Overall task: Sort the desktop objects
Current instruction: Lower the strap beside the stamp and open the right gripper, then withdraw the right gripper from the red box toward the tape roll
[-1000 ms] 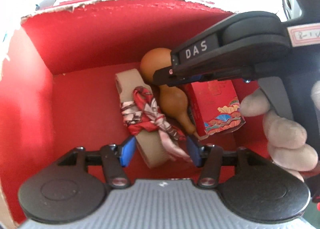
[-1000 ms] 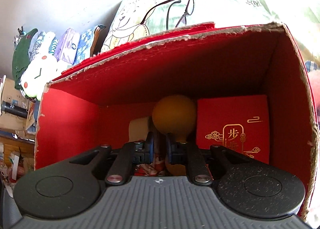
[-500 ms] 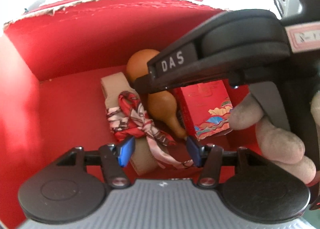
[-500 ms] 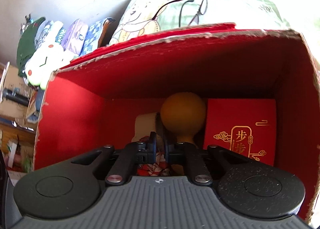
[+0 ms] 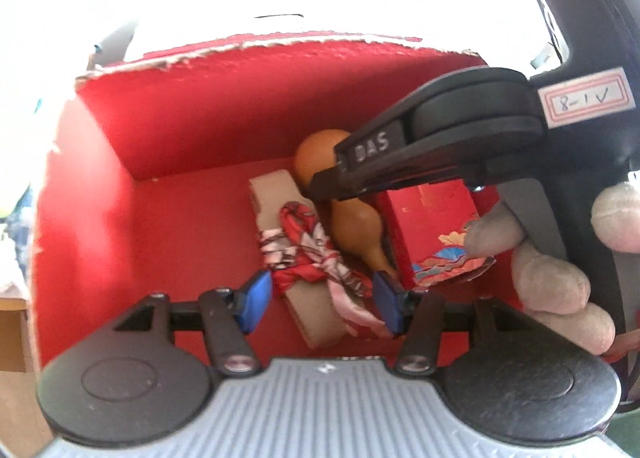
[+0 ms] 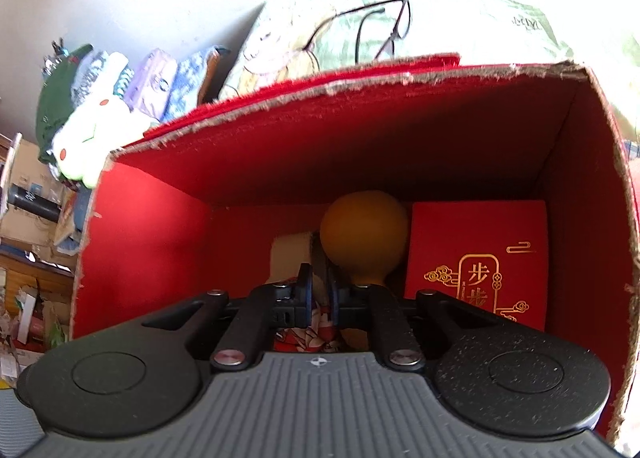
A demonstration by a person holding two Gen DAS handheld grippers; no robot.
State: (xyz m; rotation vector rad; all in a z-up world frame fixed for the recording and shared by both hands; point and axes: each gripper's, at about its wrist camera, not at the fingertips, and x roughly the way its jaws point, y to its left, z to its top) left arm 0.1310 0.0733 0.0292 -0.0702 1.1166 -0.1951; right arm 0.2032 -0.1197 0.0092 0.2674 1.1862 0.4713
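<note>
Looking into a red box holding a brown gourd, a small red gift box and a tan strip tied with a patterned scarf.

Showing, in the left wrist view only, the whole strip lying on the box floor, the gourd's neck pointing toward 6 o'clock beside it, and the right gripper reaching in from 3 o'clock over the gourd; hanging above the scarf with the left gripper spread wide and gripping nothing. Showing, in the right wrist view only, the glasses beyond the torn rim at 12 o'clock and the right gripper narrowed to a slit with no grip visible, the gourd's bulb just past it. Leaving bare red floor toward 9 o'clock; crowding against the wall at 3 o'clock.
</note>
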